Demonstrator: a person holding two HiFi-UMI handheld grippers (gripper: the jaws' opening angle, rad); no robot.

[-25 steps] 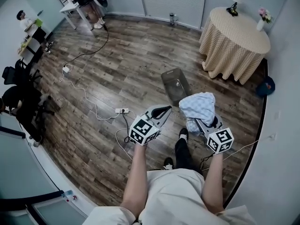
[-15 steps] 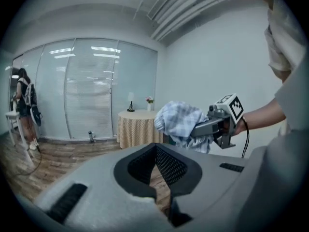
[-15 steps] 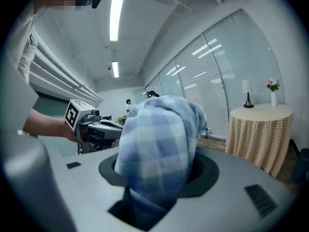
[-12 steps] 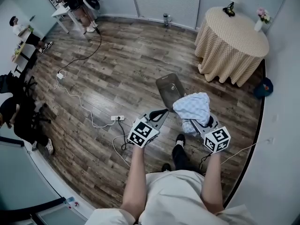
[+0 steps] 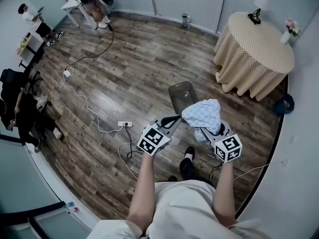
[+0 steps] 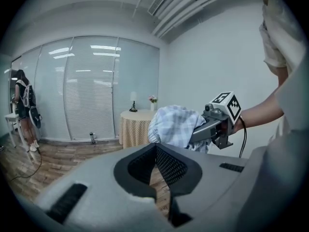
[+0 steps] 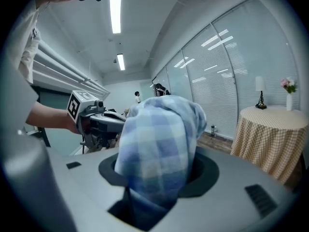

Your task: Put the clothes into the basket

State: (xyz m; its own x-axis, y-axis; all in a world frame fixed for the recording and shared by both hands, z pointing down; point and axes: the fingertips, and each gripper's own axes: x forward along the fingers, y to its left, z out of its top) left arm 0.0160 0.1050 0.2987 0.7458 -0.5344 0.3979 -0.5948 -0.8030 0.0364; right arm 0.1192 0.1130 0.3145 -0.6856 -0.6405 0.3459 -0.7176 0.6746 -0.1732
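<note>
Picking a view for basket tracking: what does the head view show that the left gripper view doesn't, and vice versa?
Head view only: the basket on the floor, its near end covered by the checked cloth; the power strip with its cables; the person's shoe.

Left gripper view only: a look along the left gripper, its jaws together with nothing between them.

Both: the cloth clamped in the right gripper, and the round table with its lamp.
</note>
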